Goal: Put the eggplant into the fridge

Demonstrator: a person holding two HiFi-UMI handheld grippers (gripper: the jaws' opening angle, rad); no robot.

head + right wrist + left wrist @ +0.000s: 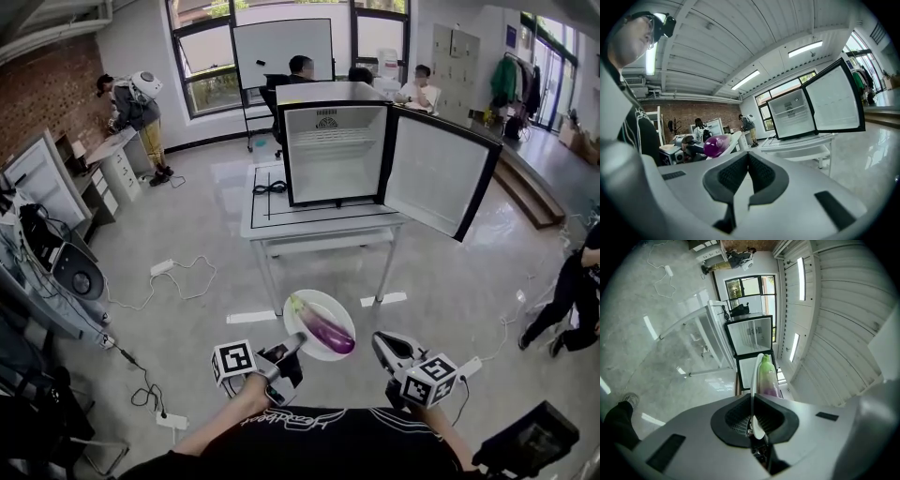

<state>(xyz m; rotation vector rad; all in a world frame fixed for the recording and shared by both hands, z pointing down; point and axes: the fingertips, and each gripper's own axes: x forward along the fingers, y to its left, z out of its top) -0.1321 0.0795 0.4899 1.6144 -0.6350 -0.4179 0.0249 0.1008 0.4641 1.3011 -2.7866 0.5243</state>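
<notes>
White table (319, 218) stands mid-floor, whiteboard (281, 52) behind it by the windows (202, 56); a power strip (161, 268) lies on the grey floor (187, 216).

Eggplant (767, 374) half behind left gripper (752, 416)

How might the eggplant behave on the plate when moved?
The eggplant looks smooth, glossy and rounded, so it may roll or slide on the plate. It lies loose, and the left gripper pinches only the rim, so a tilt could spill it.
</notes>
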